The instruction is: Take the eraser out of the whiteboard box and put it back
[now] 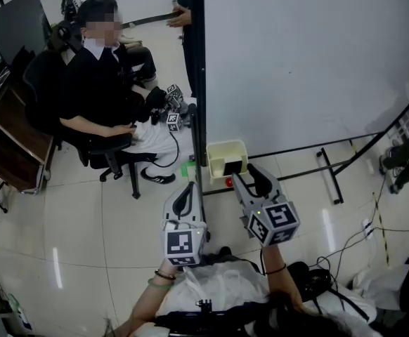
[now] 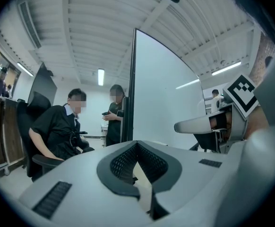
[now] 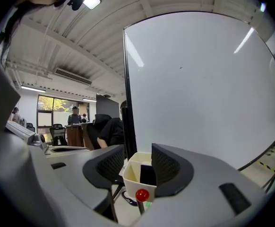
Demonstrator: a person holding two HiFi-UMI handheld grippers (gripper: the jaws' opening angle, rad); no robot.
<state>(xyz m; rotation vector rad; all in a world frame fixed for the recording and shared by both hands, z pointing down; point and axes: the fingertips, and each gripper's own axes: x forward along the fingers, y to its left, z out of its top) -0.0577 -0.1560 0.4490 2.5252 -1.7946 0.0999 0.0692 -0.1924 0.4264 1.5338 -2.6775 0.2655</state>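
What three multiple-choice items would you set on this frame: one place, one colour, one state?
1. Where is the cream whiteboard box?
A. on the floor
B. at the whiteboard's lower corner, beside its dark post
C. on the seated person's lap

2. What colour is the small ball just under the box?
A. blue
B. red
C. yellow

3. How do the left gripper's jaws stand?
A. wide apart
B. closed on an eraser
C. together, nothing between

Key: 1 B, the head view shows it at that corner; 2 B, the right gripper view shows it red; 3 C, the left gripper view shows the pads meeting with nothing between them.
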